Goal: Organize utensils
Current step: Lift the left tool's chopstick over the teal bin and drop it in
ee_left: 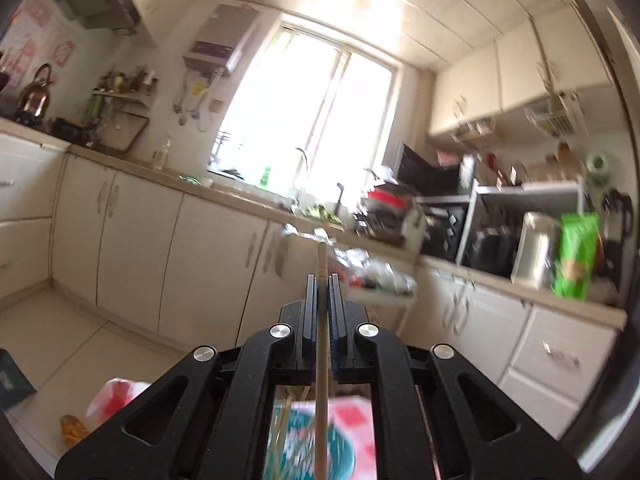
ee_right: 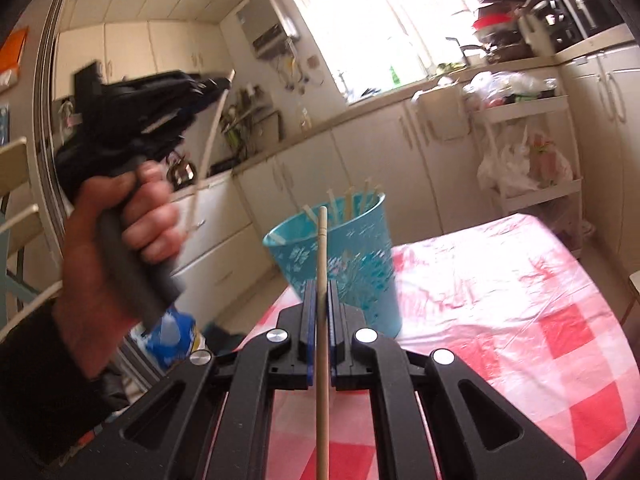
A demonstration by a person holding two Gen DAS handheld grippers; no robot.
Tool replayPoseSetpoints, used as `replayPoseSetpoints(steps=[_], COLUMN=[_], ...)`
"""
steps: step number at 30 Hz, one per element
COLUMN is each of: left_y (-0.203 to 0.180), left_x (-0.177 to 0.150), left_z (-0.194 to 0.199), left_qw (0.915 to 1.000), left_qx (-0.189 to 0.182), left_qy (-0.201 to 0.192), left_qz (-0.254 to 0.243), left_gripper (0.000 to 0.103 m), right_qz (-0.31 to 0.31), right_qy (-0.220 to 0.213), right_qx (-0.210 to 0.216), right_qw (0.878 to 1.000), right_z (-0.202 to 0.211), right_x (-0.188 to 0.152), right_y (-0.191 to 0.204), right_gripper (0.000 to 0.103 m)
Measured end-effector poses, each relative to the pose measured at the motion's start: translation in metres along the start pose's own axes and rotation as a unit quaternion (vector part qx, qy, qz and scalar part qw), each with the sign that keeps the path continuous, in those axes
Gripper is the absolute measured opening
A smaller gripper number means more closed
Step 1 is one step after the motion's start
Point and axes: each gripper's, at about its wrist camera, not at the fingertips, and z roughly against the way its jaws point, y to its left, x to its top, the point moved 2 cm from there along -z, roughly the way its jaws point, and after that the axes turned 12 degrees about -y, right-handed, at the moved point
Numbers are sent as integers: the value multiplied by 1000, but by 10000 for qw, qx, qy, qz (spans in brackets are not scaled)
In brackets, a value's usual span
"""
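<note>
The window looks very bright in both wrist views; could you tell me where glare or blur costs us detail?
Left wrist view: the window is blown out white, and the counter clutter and cup are motion-smeared. Right wrist view: the window glares too, the left gripper and hand are blurred, yet the right gripper's chopstick stays sharp.

Left wrist view: chopstick lower end cut by bottom edge; cup under the linkage is smeared, mostly hidden by the gripper body, chopsticks in it barely readable. Counter clutter ahead is motion-blurred, items not identifiable. Right wrist view: second chopstick also runs off bottom edge; left gripper blurred, its jaw gap unreadable there; left hand wrist cut at frame edge. Table clipped right and bottom.
</note>
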Motion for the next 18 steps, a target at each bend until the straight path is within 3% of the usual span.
replayPoseSetpoints(steps=[3,8,18], left_y=[2,15,39], left_x=[-8,-38,-74], left_z=[-25,-49,-21], left_qw=[9997,9990,9958], left_qx=[213,399,509], left_qy=[-118,200,759], left_qz=[9,-22,25], left_gripper=[5,5,5], right_qz=[-81,-103,-203], right_qy=[-175,-422,-600], right_qx=[-72,-179,-111], right_qw=[9998,9989,9979], right_z=[3,8,10], right_x=[7,16,23], right_y=[-8,-14,-12], right_gripper=[6,6,6])
